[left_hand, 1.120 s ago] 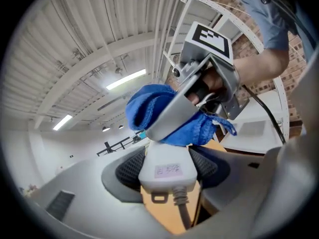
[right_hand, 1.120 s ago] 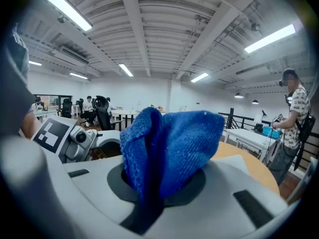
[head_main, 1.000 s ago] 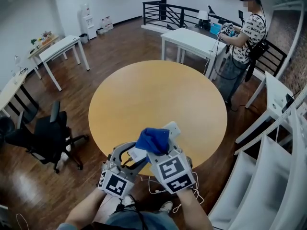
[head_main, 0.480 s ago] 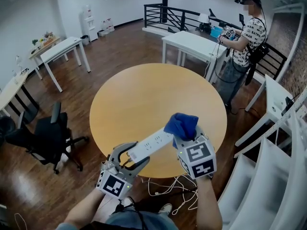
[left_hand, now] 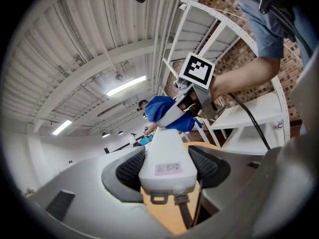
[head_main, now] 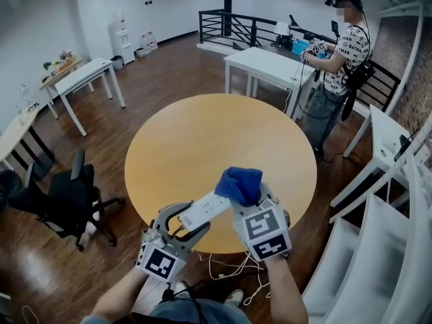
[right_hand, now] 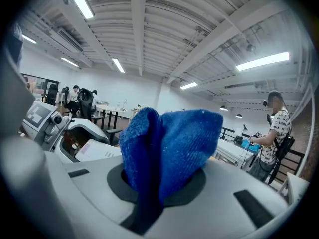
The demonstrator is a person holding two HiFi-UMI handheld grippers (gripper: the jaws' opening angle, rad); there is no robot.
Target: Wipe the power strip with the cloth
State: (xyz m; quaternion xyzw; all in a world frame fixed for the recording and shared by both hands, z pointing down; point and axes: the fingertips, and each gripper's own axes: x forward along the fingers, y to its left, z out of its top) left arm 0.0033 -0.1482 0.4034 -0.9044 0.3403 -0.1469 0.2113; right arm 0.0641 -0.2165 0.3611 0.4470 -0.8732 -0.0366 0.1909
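Note:
My left gripper (head_main: 183, 223) is shut on the cord end of a white power strip (head_main: 205, 208), held up over the near edge of the round wooden table (head_main: 202, 140). The strip (left_hand: 166, 151) sits between both black pads, its cable running toward the camera. My right gripper (head_main: 251, 193) is shut on a bunched blue cloth (head_main: 239, 183), which rests on the strip's far half. In the right gripper view the cloth (right_hand: 169, 146) fills the jaws, with the strip (right_hand: 97, 151) and left gripper at left. In the left gripper view the cloth (left_hand: 164, 112) covers the strip's far end.
White cables (head_main: 233, 270) hang to the floor below the table's near edge. A black office chair (head_main: 67, 198) stands at left, white tables (head_main: 270, 63) behind, white shelving (head_main: 378, 235) at right. A person (head_main: 341, 52) stands at the far right table.
The cloth went from the strip's middle out to its far right end, then came back left toward the middle. The left gripper has kept its hold and place.

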